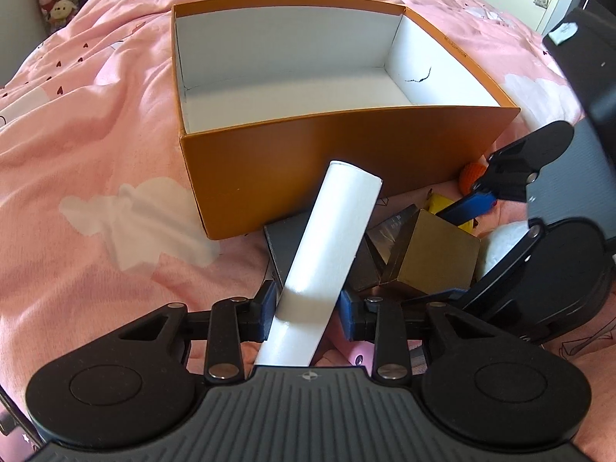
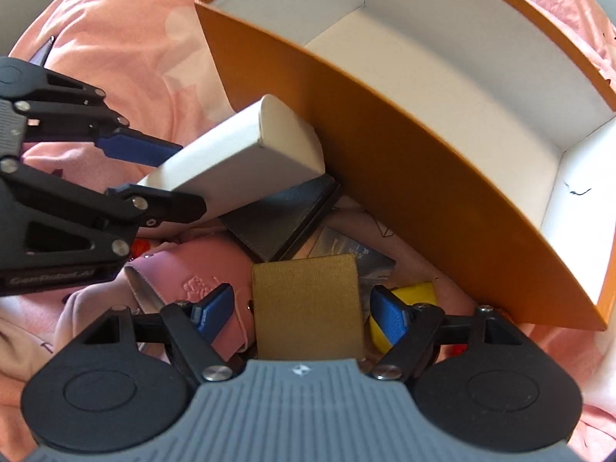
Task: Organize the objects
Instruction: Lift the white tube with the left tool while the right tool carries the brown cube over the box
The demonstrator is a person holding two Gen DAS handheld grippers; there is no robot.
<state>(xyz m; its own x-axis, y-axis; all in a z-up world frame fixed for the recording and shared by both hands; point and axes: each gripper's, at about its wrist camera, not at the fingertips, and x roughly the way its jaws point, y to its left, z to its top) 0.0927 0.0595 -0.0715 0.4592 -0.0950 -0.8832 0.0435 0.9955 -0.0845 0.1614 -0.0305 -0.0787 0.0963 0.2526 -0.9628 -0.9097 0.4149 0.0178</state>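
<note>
The left tongs (image 1: 307, 310) stand around the long white cardboard box (image 1: 327, 254), one blue pad at each long side of it near its lower end; whether the pads already press on it cannot be told from either view. The white box is tilted, with its far end leaning up against the near wall of the large orange cardboard box with a white inside (image 1: 346, 154). In the right wrist view the same white box (image 2: 246, 154) rests on a flat dark grey box (image 2: 285, 219), and the left tongs (image 2: 169, 177) come in from the left edge.

The right tongs (image 2: 304, 313) stand wide open, their blue pads on either side of a gold-coloured cardboard cube (image 2: 308, 304) with gaps visible between pads and cube, so nothing is gripped. Just right of the cube lies a small yellow object (image 2: 415, 294), partly hidden behind the right pad. Left of the cube lies a pink pouch with an embossed mark (image 2: 200, 273).

In the left wrist view the gold cube (image 1: 439, 258) sits right of the white box, with the right tongs (image 1: 496, 215) above it and a small orange ball (image 1: 471, 175) close by the orange box's corner.

All of this lies on a bed covered with a pink sheet printed with white clouds (image 1: 115, 177). The orange box is open at the top, and its white floor is bare.
</note>
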